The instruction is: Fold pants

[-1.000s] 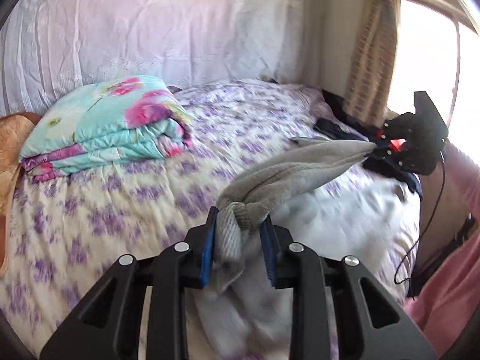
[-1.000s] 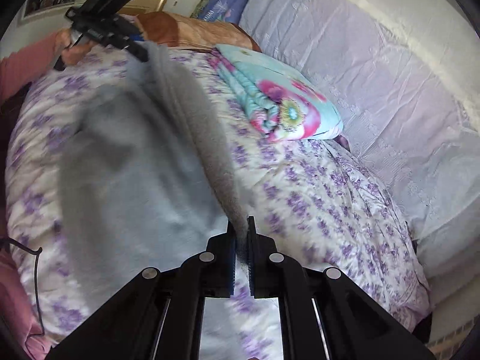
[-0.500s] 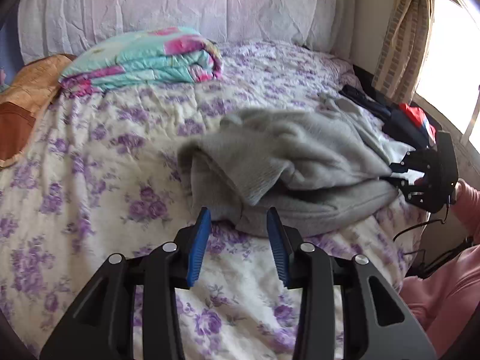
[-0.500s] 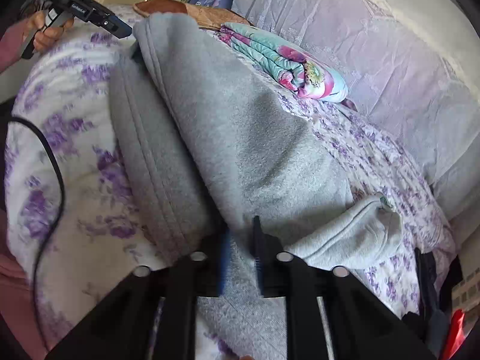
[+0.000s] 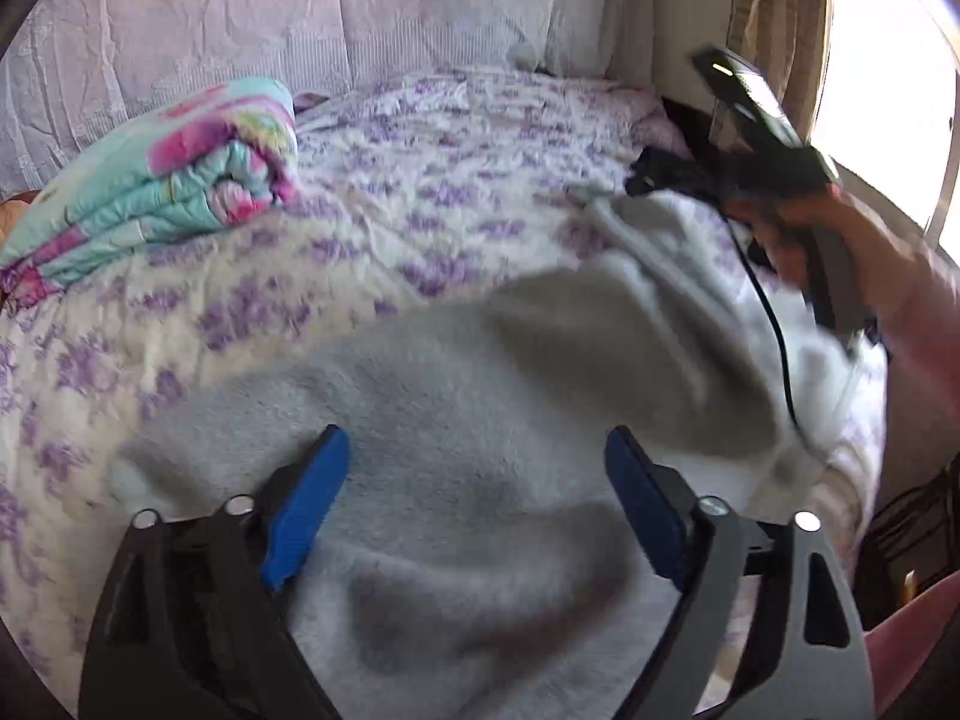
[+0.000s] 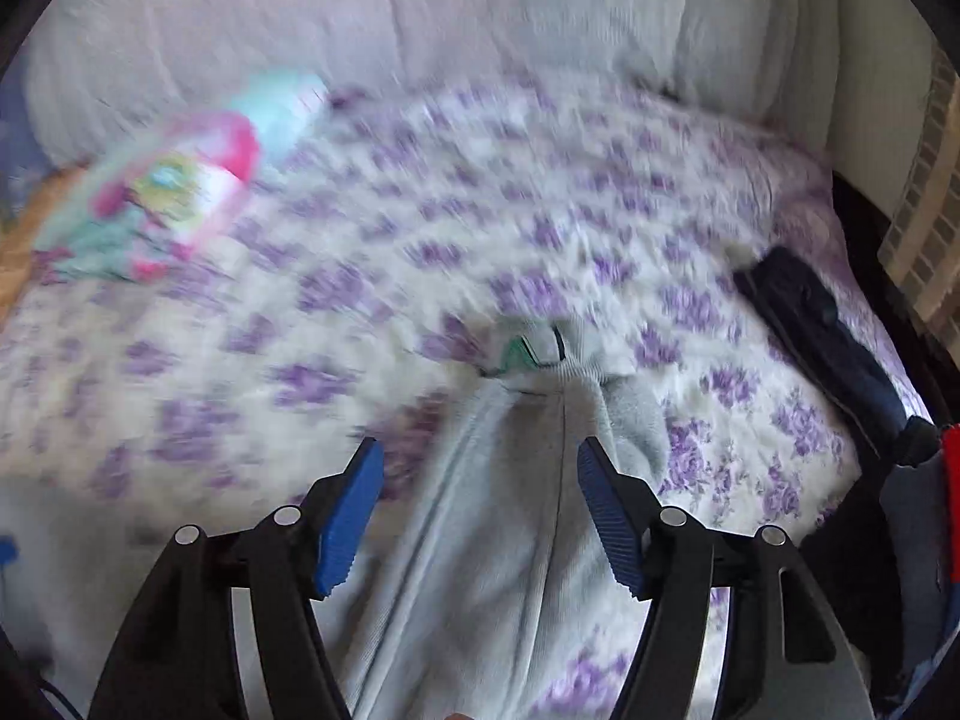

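Note:
Grey pants (image 5: 540,348) lie bunched in a folded heap on the purple-flowered bedsheet (image 5: 372,252). Just above the heap my left gripper (image 5: 477,438) hovers with its jaws opening wide; the blue pads (image 5: 300,510) touch no cloth. In the right wrist view the pants (image 6: 492,540) run down the middle, their waistband with a green label (image 6: 522,354) at the far end. My right gripper (image 6: 480,450) is over this strip with its jaws opening, and cloth lies below the gap, not pinched. A hand (image 5: 792,234) at the right holds that gripper.
A folded teal and pink floral quilt (image 5: 162,180) rests at the back left of the bed. Dark clothes (image 6: 822,330) lie along the right edge, with a red item (image 6: 951,498) beside them. A curtain (image 5: 774,18) and a bright window are at the right.
Both grippers let go of the pants and opened wide. The pants dropped from the air onto the bed, and both grippers came down close over them. The right view rolled and is blurred.

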{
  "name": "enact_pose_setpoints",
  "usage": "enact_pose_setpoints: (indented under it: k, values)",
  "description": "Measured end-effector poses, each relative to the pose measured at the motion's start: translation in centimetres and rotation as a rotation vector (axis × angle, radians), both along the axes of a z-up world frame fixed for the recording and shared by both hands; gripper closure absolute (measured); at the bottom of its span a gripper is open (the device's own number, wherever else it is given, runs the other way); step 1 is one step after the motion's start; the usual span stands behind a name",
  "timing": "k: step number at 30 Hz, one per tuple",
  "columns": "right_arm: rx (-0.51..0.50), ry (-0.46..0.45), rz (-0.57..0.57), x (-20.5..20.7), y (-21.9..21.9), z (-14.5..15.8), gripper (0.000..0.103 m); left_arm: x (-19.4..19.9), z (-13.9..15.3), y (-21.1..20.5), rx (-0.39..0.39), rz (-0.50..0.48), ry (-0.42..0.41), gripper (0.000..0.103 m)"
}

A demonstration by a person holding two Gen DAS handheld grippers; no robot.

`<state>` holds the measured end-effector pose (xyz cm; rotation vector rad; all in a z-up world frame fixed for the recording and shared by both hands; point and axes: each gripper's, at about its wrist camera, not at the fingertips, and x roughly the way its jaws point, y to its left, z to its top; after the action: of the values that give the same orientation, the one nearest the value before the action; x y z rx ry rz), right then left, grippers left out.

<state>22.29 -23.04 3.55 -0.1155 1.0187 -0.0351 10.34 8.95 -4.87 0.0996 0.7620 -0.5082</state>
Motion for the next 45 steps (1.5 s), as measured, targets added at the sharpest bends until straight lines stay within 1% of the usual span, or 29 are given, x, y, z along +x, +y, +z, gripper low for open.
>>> enact_pose_setpoints:
  k: [1,2,3,4,6,7,8,9,10,12,14,15,18,20,21,22,24,26,28,30,32,33,35,36,38,40,42,43,45]
  values:
    - [-0.033,0.048,-0.019,1.4,0.2,-1.6,0.036,0.0,-1.2,-0.1,0.018,-0.006,0.01,0.014]
    - [-0.074,0.097,-0.037,2.5,0.4,-3.3,0.035,-0.2,-1.3,-0.1,0.032,-0.006,0.015,0.014]
    - [-0.121,0.151,-0.05,3.8,0.7,-5.1,0.03,-0.5,-0.9,0.0,0.016,-0.018,-0.007,0.009]
    - [-0.147,0.185,-0.052,4.3,0.9,-6.3,0.027,-0.6,-0.7,0.5,-0.028,-0.044,-0.009,0.008]
    - [-0.169,0.18,-0.066,4.5,1.3,-7.2,0.03,-0.4,-0.8,1.4,-0.075,-0.047,0.013,0.008]
    - [-0.163,0.169,-0.064,4.1,1.4,-7.0,0.048,-0.4,-0.9,1.6,-0.089,-0.048,0.022,0.008]
    - [-0.162,0.165,-0.047,3.7,1.3,-6.7,0.058,-0.4,-0.8,1.5,-0.092,-0.049,0.021,0.008]
    - [-0.163,0.159,-0.035,3.2,1.2,-6.2,0.078,-0.5,-0.9,1.4,-0.085,-0.049,0.017,0.008]
    - [-0.152,0.153,-0.026,2.6,0.8,-5.5,0.088,-0.7,-0.9,1.1,-0.075,-0.048,0.015,0.008]
    - [-0.109,0.134,-0.032,1.2,-0.6,-3.4,0.09,-0.5,-0.5,0.7,-0.066,-0.049,0.014,0.008]
    - [-0.005,0.054,-0.049,-0.8,-2.9,0.7,0.09,-0.5,-0.4,0.8,-0.072,-0.051,0.015,0.008]
    - [0.056,0.007,-0.059,-2.0,-4.1,2.7,0.097,-0.5,-0.4,0.9,-0.074,-0.051,0.015,0.008]
    - [0.333,-0.158,-0.116,-7.8,-9.6,8.7,0.097,-0.6,-0.4,0.9,-0.068,-0.049,0.014,0.008]
    - [0.5,-0.243,-0.163,-12.2,-13.4,10.6,0.097,-0.6,-0.4,0.8,-0.06,-0.048,0.012,0.008]
    - [0.602,-0.287,-0.188,-15.3,-15.8,10.9,0.097,-0.6,-0.4,0.7,-0.058,-0.048,0.011,0.008]
    - [0.662,-0.312,-0.21,-17.4,-17.3,10.7,0.097,-0.7,-0.4,0.8,-0.058,-0.048,0.01,0.008]
    - [0.788,-0.345,-0.269,-22.4,-20.3,8.7,0.097,-0.6,-0.3,0.9,-0.067,-0.049,0.012,0.008]
    - [0.878,-0.336,-0.368,-27.3,-22.9,4.7,0.097,-0.6,-0.3,1.0,-0.074,-0.05,0.014,0.008]
    - [0.935,-0.28,-0.474,-30.4,-24.4,-0.1,0.097,-0.6,-0.3,0.9,-0.075,-0.054,0.015,0.007]
    - [1.015,-0.164,-0.584,-32.2,-26.0,-5.9,0.094,-0.6,-0.3,0.7,-0.078,-0.06,0.016,0.006]
    - [1.103,-0.157,-0.587,-33.1,-26.4,-8.0,0.096,-0.6,-0.2,0.8,-0.079,-0.06,0.018,0.006]
    - [1.088,-0.174,-0.569,-33.4,-26.2,-7.5,0.091,-0.6,0.0,0.9,-0.086,-0.059,0.027,0.006]
    - [0.938,-0.216,-0.536,-33.7,-25.2,-4.4,0.068,-1.0,0.8,1.6,-0.126,-0.059,0.041,0.006]
    - [0.841,-0.261,-0.505,-33.8,-24.0,-2.1,0.055,-1.5,1.4,2.2,-0.148,-0.055,0.032,0.006]
    - [0.685,-0.35,-0.347,-33.5,-20.6,1.8,0.055,-3.3,3.1,3.8,-0.181,-0.025,-0.022,0.006]
    - [0.505,-0.412,-0.117,-32.6,-15.3,5.2,0.055,-5.3,4.7,5.7,-0.188,0.029,-0.084,0.006]
    - [0.379,-0.425,0.107,-31.0,-9.8,6.9,0.055,-7.0,5.7,7.6,-0.179,0.094,-0.129,0.005]
    - [0.327,-0.418,0.22,-30.0,-6.7,7.0,0.055,-7.5,5.9,8.3,-0.174,0.126,-0.139,0.005]
    - [0.251,-0.387,0.382,-28.2,-2.0,6.7,0.055,-8.3,5.9,9.8,-0.182,0.178,-0.136,0.005]
